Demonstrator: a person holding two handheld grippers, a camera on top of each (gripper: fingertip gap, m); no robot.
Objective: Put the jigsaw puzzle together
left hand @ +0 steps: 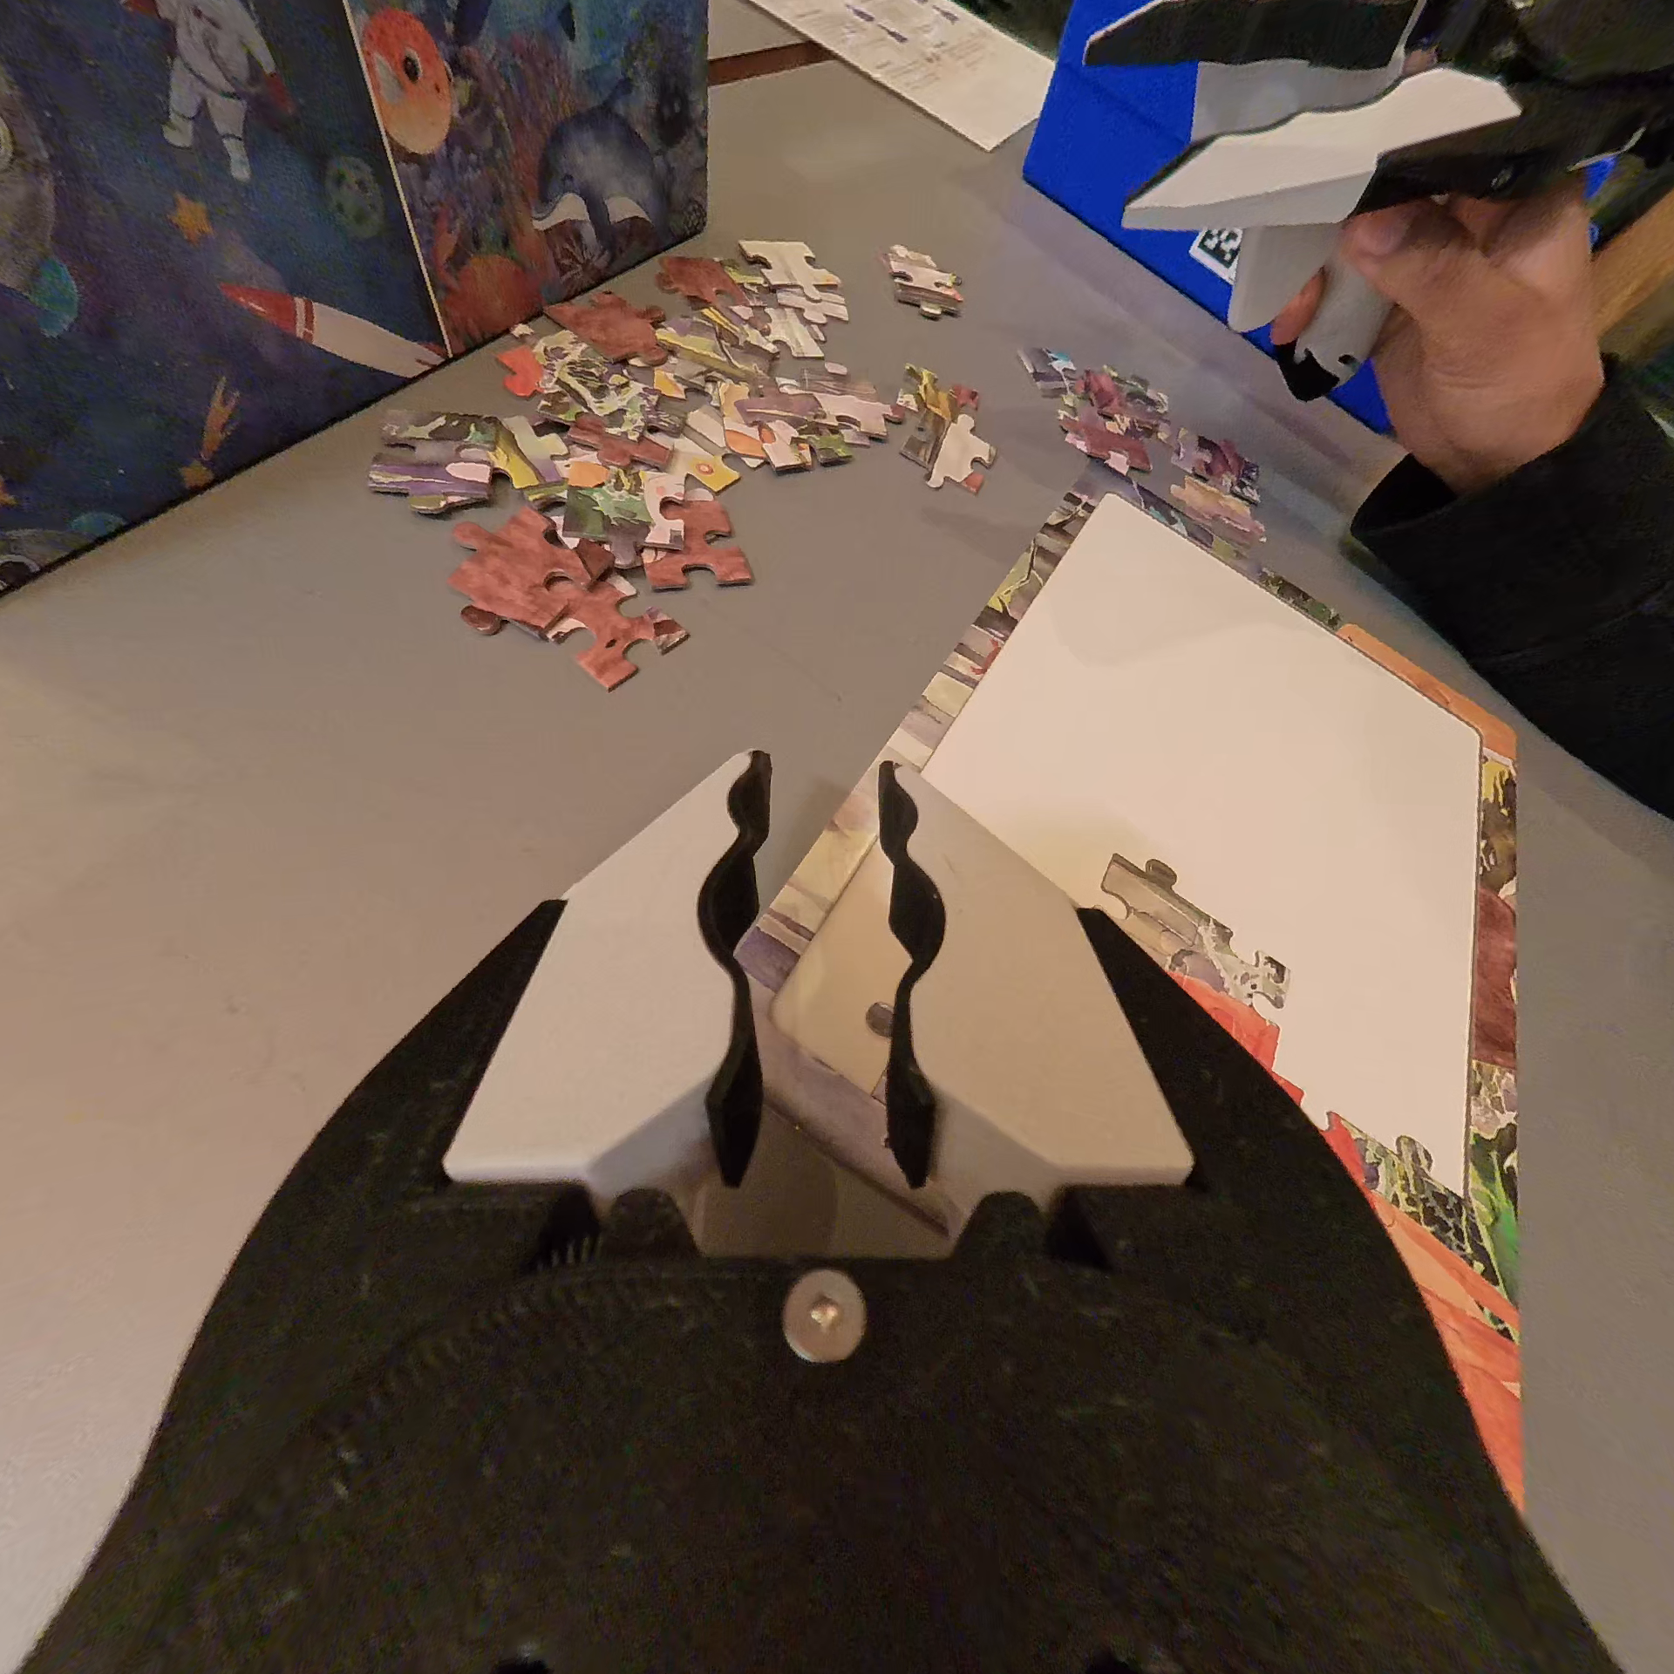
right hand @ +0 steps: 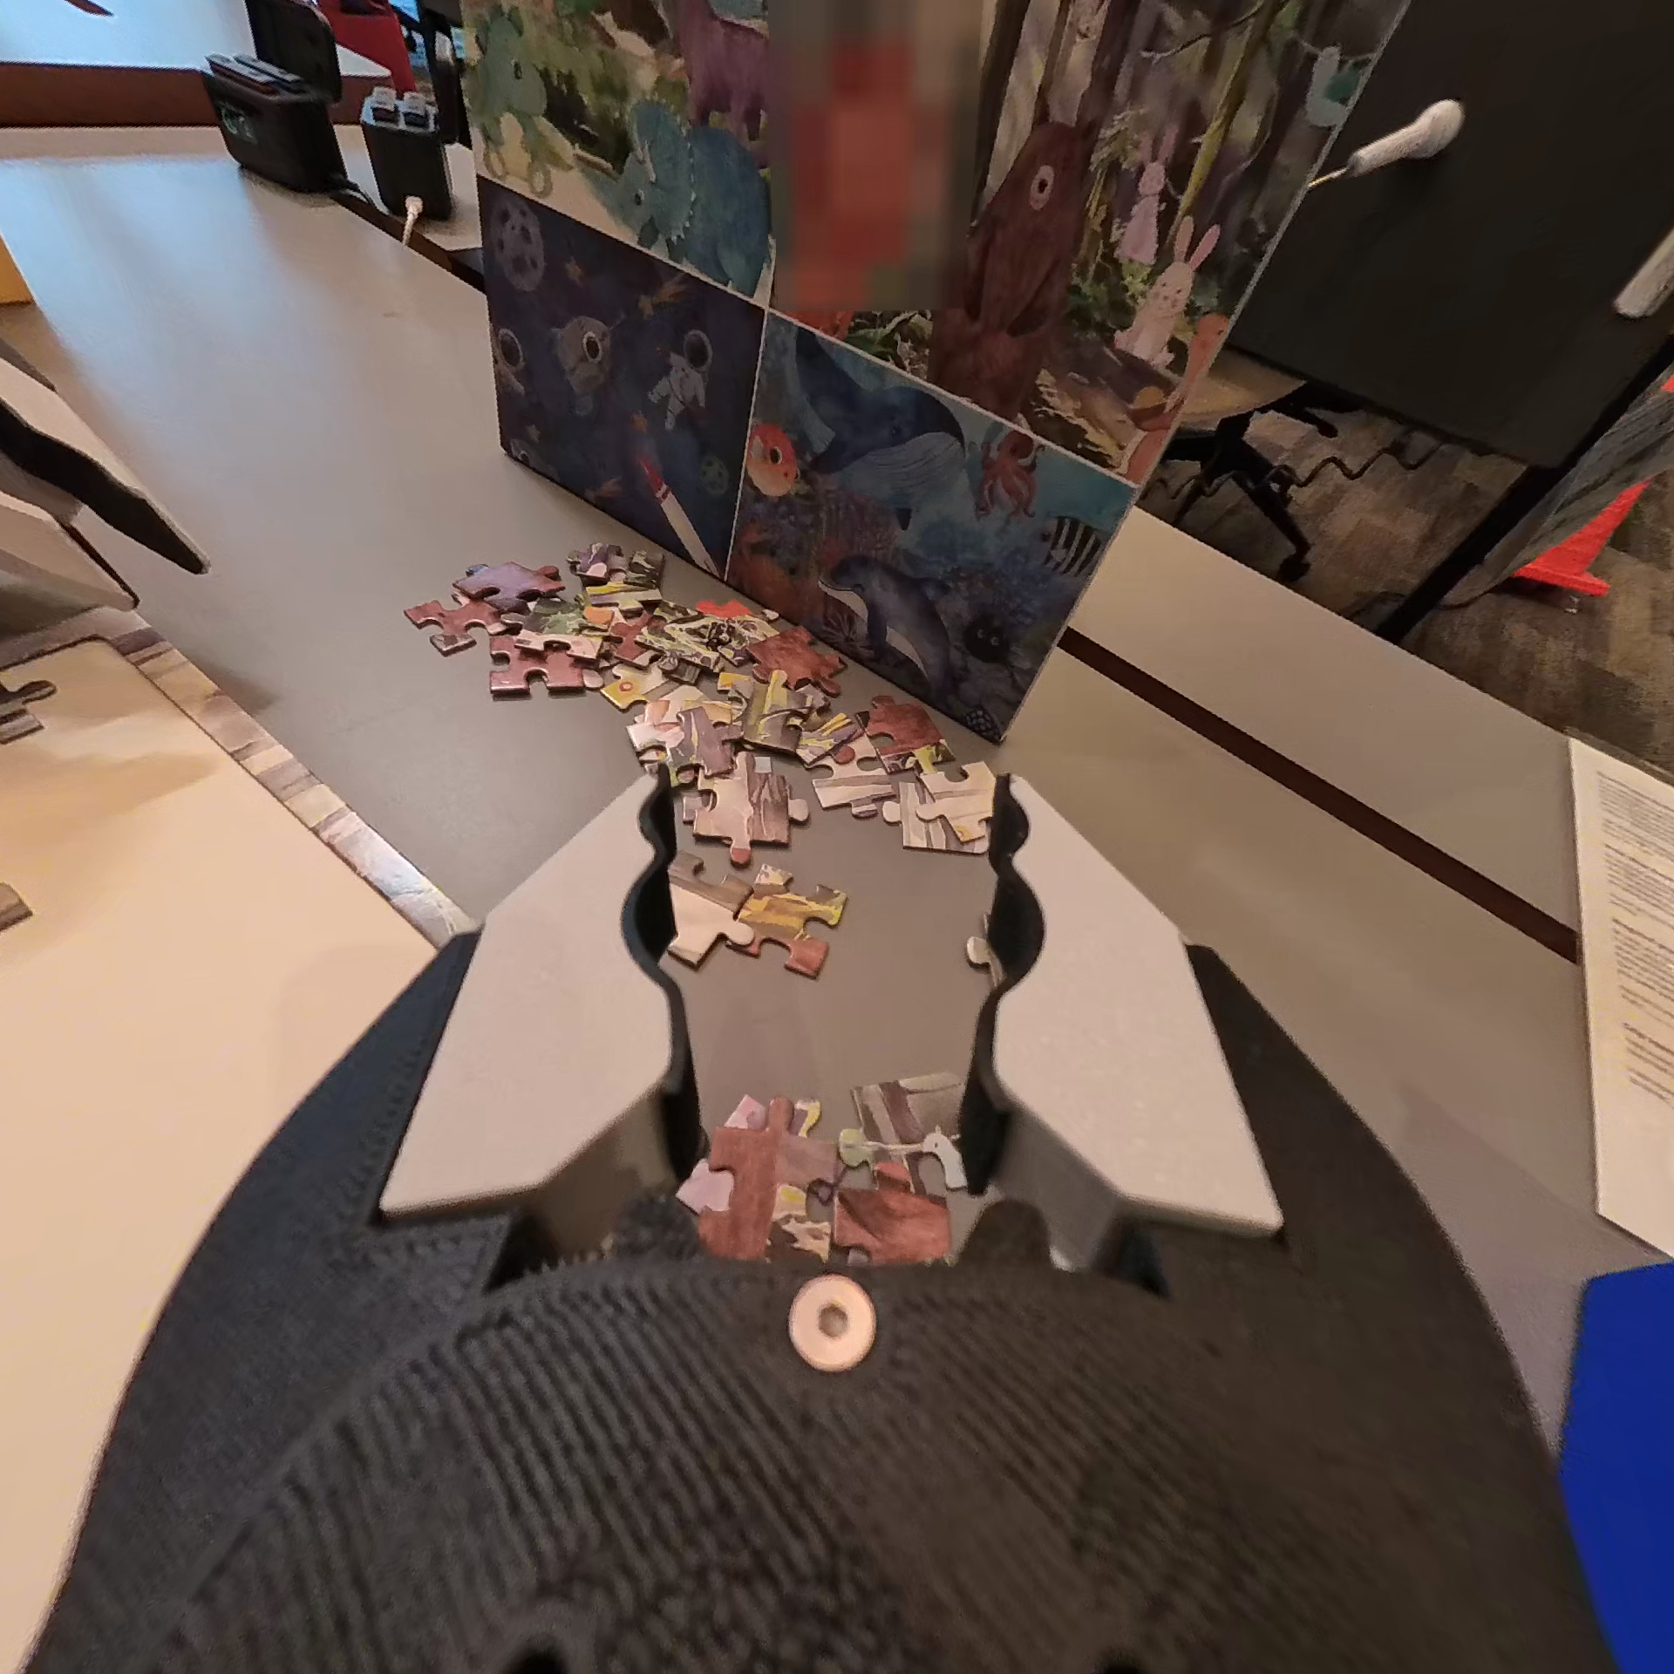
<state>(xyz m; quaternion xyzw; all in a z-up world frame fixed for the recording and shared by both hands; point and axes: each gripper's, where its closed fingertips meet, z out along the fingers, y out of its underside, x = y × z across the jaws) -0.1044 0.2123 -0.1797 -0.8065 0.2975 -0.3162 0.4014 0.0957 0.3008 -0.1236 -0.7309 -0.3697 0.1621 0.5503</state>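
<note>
The puzzle tray (left hand: 1178, 707) is a white board with a picture border, lying on the grey table; it also shows in the right wrist view (right hand: 136, 906). A few joined pieces (left hand: 1196, 942) sit in it near its lower right side. My left gripper (left hand: 822, 774) hovers over the tray's near left corner, its jaws a narrow gap apart with nothing between them. A pile of loose pieces (left hand: 634, 426) lies beyond the tray. My right gripper (right hand: 829, 797) is wide open and empty above loose pieces (right hand: 752, 915), with a small cluster (right hand: 815, 1178) under its base.
A tall illustrated puzzle box (left hand: 272, 181) stands behind the pile and shows in the right wrist view (right hand: 861, 362). A blue box (left hand: 1114, 136) and a printed sheet (right hand: 1630, 951) lie at the table's far side. A hand (left hand: 1467, 317) holds the right gripper.
</note>
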